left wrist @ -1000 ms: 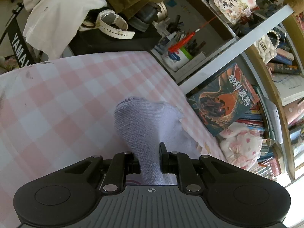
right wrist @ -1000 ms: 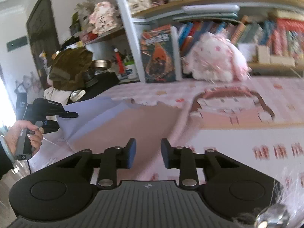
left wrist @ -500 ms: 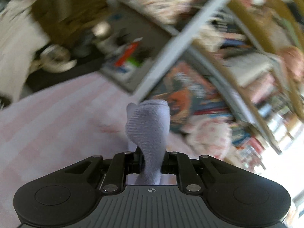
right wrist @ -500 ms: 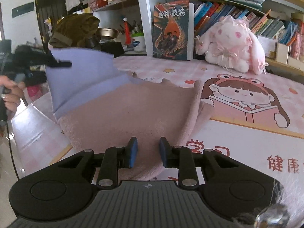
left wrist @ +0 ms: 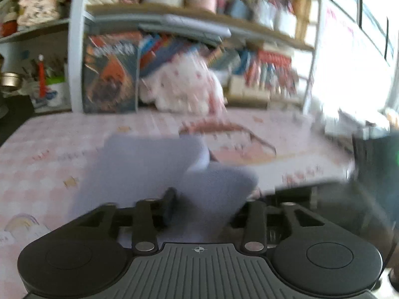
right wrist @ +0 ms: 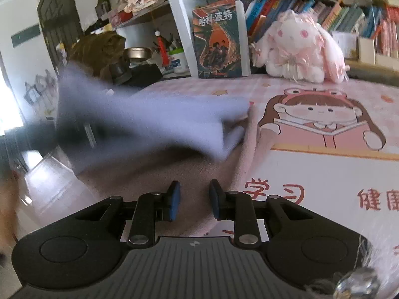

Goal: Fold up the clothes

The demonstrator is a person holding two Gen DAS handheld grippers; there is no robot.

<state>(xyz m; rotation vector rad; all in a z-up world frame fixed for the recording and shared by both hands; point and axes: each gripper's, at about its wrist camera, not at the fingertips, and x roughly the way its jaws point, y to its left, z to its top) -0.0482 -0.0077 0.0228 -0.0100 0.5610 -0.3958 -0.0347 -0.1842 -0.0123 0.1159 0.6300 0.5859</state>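
A garment lies on the pink table mat (right wrist: 311, 174); its brownish-pink outer side (right wrist: 174, 172) shows, and a lavender flap (right wrist: 154, 122) is blurred in mid-swing across it. In the left wrist view the lavender flap (left wrist: 149, 164) spreads ahead of my left gripper (left wrist: 203, 209). Those jaws are opening, with cloth loose between them and draped over the right finger. My left gripper (right wrist: 49, 132) is a dark blur at the left in the right wrist view. My right gripper (right wrist: 195, 199) hovers low over the garment's near edge, its blue pads (right wrist: 174, 199) apart with nothing pinched.
A pink plush rabbit (right wrist: 296, 47) and an upright book (right wrist: 219, 42) stand at the back under crowded bookshelves. A brown clothes heap (right wrist: 99, 47) and a pen cup (right wrist: 178, 62) sit at the back left. The table's edge drops away at the left.
My left gripper has swept rightward over the garment with the lavender flap and rolled level; its jaws have widened off the cloth. The right gripper has barely moved.
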